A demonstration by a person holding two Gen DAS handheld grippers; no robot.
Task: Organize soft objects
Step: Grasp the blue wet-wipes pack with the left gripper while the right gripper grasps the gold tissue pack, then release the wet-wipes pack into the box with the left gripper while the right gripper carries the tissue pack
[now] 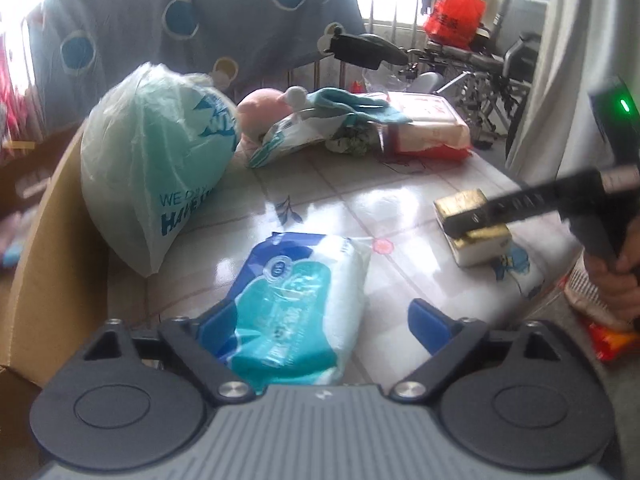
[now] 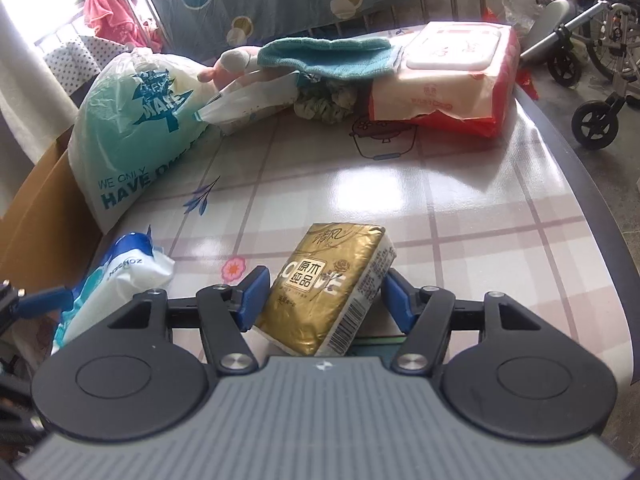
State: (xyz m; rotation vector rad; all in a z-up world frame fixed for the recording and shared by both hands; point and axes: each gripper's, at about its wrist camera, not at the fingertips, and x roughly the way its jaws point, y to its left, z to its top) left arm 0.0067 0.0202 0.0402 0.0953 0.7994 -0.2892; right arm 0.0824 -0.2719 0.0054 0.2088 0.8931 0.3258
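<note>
A blue and teal wipes pack (image 1: 300,300) lies on the table between the wide-open fingers of my left gripper (image 1: 320,324); the left pad is at its edge, the right pad stands apart. It also shows in the right wrist view (image 2: 120,276). A gold tissue pack (image 2: 328,288) lies between the open fingers of my right gripper (image 2: 324,296), a small gap on each side. In the left wrist view the gold pack (image 1: 472,228) sits under the right gripper's fingers (image 1: 476,216).
A pale green plastic bag (image 1: 160,168) stands at the left by a cardboard box (image 1: 52,248). At the back lie a pink plush toy (image 1: 260,110), a teal cloth (image 2: 324,58) and a red wipes pack (image 2: 444,84). A wheelchair (image 2: 592,68) stands beyond the table (image 2: 480,208).
</note>
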